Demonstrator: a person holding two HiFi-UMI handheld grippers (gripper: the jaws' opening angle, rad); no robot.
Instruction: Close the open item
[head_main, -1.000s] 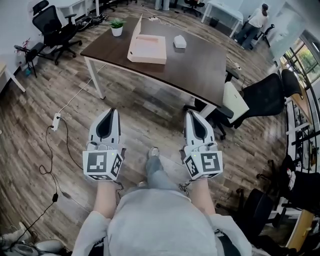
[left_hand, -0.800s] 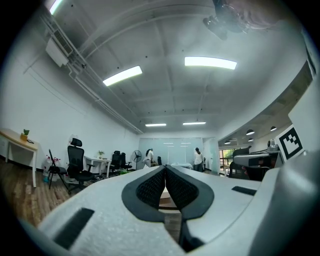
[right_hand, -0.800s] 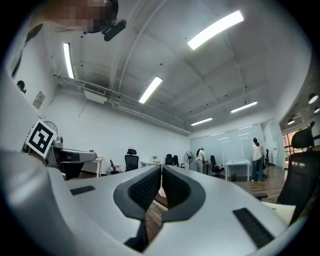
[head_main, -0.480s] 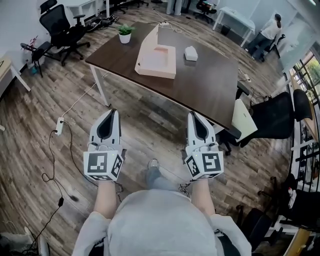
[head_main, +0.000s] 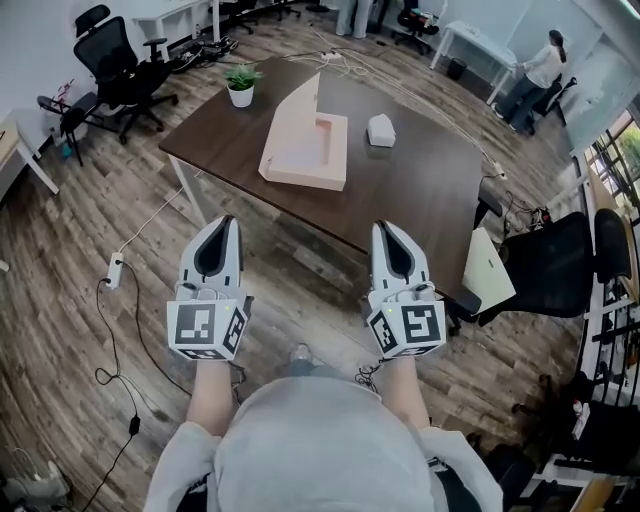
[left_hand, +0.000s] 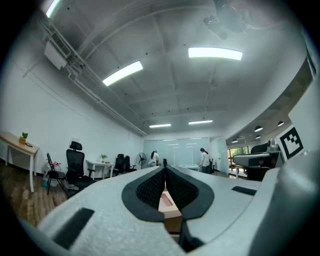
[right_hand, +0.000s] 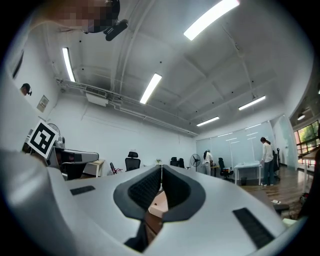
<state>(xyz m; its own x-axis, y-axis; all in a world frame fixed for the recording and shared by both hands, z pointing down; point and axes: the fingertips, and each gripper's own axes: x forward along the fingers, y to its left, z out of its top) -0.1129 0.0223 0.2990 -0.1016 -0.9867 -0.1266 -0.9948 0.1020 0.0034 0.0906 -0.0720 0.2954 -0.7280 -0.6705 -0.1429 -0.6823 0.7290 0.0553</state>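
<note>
An open beige box (head_main: 305, 150) lies on the dark table (head_main: 420, 190), its lid (head_main: 298, 106) standing up along its left side. Both grippers are held level in front of me, short of the table's near edge. My left gripper (head_main: 222, 222) is shut with nothing between its pads, and its own view shows a sliver of the box (left_hand: 166, 202) below the closed tips (left_hand: 164, 170). My right gripper (head_main: 385, 228) is also shut and empty; the box (right_hand: 159, 202) peeks through under its tips (right_hand: 161, 172).
A small white object (head_main: 381, 130) and a potted plant (head_main: 241, 85) sit on the table beyond the box. Office chairs stand at the far left (head_main: 110, 60) and at the right (head_main: 560, 255). A power strip (head_main: 112, 270) with cable lies on the floor. A person (head_main: 545, 65) stands far back.
The table and box have drawn nearer and lower in the head view as I walk toward them. Both grippers keep the same pose and stay shut.
</note>
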